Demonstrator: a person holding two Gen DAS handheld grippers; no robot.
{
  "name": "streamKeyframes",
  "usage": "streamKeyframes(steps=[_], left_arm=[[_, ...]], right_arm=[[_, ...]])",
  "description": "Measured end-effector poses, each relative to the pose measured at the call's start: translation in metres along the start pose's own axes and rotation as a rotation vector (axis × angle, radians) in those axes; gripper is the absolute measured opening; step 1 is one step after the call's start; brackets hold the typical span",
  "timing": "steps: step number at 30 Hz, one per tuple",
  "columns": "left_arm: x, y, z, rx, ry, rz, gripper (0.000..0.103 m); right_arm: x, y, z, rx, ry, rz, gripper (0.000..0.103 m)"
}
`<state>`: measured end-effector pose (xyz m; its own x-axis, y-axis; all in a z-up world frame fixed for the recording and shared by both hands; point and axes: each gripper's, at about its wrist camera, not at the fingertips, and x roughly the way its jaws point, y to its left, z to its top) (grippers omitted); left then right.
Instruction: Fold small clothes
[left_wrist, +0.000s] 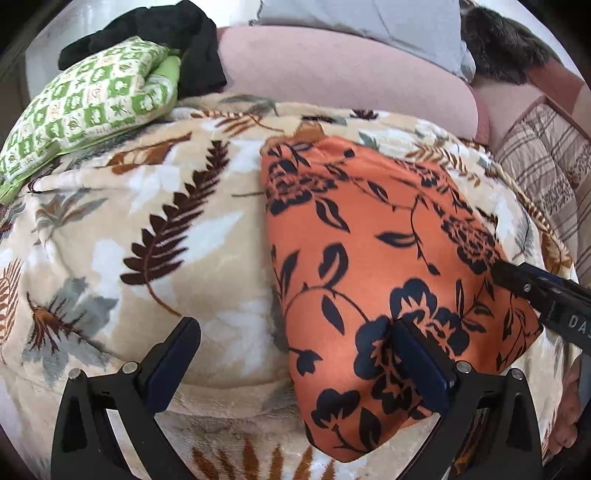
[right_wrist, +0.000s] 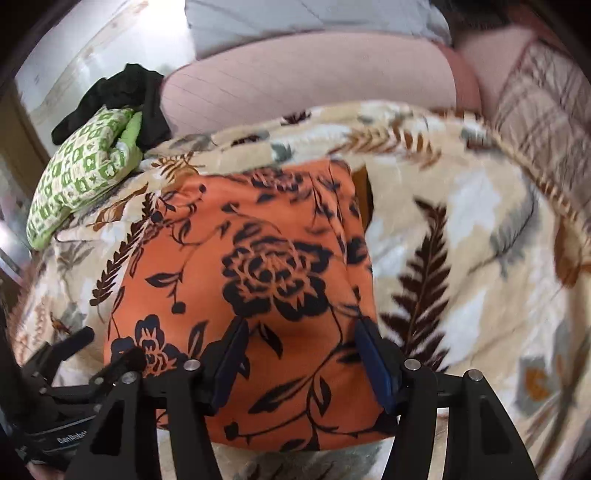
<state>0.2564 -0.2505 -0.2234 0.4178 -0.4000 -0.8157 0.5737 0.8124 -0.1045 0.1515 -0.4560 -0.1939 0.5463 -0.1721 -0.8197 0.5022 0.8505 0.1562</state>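
An orange garment with a black flower print (left_wrist: 373, 236) lies folded flat on a leaf-patterned blanket (left_wrist: 155, 229). It also shows in the right wrist view (right_wrist: 266, 266). My left gripper (left_wrist: 295, 339) is open at the garment's near left edge, its right finger (left_wrist: 417, 354) resting on the cloth and its left finger over the blanket. My right gripper (right_wrist: 301, 343) is open with both fingers over the garment's near part. It enters the left wrist view at the garment's right edge (left_wrist: 532, 288). The left gripper shows at the lower left of the right wrist view (right_wrist: 85, 362).
A folded green-and-white patterned cloth (left_wrist: 85, 110) and a black garment (left_wrist: 166, 40) lie at the far left. A pink cushion (left_wrist: 332, 77) and a grey pillow (left_wrist: 369, 14) are behind the blanket. A plaid quilt (left_wrist: 546, 158) lies at the right.
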Motion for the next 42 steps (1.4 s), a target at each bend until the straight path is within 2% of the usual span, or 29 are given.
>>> streamKeyframes(steps=[5, 8, 15, 19, 31, 42], left_arm=[[-0.006, 0.001, 0.001, -0.009, -0.062, 0.020, 0.103], [-0.009, -0.002, 0.001, 0.005, -0.096, 0.036, 0.103], [-0.019, -0.007, -0.002, 0.015, -0.141, 0.016, 0.103], [-0.023, -0.002, 0.001, -0.029, -0.141, -0.018, 0.103], [-0.023, 0.024, 0.014, -0.170, -0.132, -0.120, 0.103], [0.010, 0.020, 0.029, -0.152, -0.045, -0.204, 0.103]], right_arm=[[-0.021, 0.003, 0.011, -0.048, -0.084, -0.046, 0.064], [-0.024, 0.002, 0.014, -0.059, -0.095, -0.066, 0.064], [-0.036, -0.001, 0.014, -0.094, -0.138, -0.116, 0.064], [-0.041, -0.004, 0.014, -0.087, -0.146, -0.102, 0.064], [-0.040, 0.003, 0.012, -0.104, -0.149, -0.138, 0.064], [-0.024, 0.007, 0.016, -0.137, -0.143, -0.186, 0.064]])
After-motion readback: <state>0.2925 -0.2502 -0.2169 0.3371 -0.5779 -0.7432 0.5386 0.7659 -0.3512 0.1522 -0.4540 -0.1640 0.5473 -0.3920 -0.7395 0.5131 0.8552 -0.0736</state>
